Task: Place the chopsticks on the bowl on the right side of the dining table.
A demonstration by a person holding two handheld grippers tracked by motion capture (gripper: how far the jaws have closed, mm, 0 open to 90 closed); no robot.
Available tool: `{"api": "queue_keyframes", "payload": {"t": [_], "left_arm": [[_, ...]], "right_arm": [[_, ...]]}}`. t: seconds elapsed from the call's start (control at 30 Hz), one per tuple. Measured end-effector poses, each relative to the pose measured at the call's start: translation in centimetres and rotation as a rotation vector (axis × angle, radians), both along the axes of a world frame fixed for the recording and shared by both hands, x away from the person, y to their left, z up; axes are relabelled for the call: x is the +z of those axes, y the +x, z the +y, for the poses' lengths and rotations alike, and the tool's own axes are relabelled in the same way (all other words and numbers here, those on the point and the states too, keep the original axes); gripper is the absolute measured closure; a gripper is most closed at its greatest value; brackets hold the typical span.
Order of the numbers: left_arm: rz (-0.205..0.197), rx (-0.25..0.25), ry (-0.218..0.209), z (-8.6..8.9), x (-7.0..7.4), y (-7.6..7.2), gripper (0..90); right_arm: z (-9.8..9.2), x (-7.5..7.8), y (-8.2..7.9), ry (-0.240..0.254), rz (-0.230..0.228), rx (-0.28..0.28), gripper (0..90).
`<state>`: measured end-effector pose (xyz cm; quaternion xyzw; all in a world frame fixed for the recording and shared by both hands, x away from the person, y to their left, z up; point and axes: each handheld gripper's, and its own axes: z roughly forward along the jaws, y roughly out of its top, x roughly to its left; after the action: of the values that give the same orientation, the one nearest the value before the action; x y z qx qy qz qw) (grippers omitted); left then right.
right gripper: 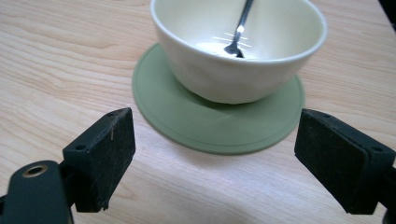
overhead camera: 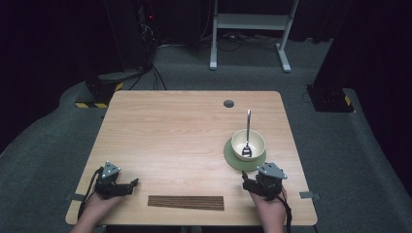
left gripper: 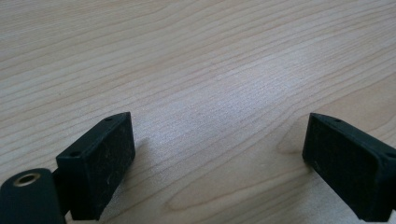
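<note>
Both grippers, left [overhead camera: 127, 186] and right [overhead camera: 248, 181], have jaws apart and empty, so the bowl [right gripper: 238, 51] at 12 o'clock of the right one is not yet grasped.

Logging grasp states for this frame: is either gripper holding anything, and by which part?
Nothing is held. The left gripper and the right gripper both stand open over the table.

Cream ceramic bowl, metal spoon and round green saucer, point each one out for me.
Cream ceramic bowl [right gripper: 219, 81]: right gripper view, on its outer wall.
Metal spoon [overhead camera: 248, 127]: high view, on the handle above the rim.
Round green saucer [right gripper: 187, 119]: right gripper view, on the bare near part of its surface.
</note>
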<state>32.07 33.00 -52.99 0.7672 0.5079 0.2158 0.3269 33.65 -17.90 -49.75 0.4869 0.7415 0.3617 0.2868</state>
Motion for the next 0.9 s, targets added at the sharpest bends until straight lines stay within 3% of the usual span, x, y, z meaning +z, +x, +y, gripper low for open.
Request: {"api": "queue_keyframes", "payload": {"t": [0.37, 0.9], "left_arm": [[0.000, 0.006, -0.001, -0.1, 0.0, -0.1, 8.9], [-0.003, 0.001, 0.002, 0.0, 0.0, -0.1, 9.4]], "right_arm": [[2.0, -0.1, -0.4, 0.001, 0.013, 0.117, 12.2], [5.1, -0.1, -0.9, 0.016, 0.092, 0.254, 12.9]]}}
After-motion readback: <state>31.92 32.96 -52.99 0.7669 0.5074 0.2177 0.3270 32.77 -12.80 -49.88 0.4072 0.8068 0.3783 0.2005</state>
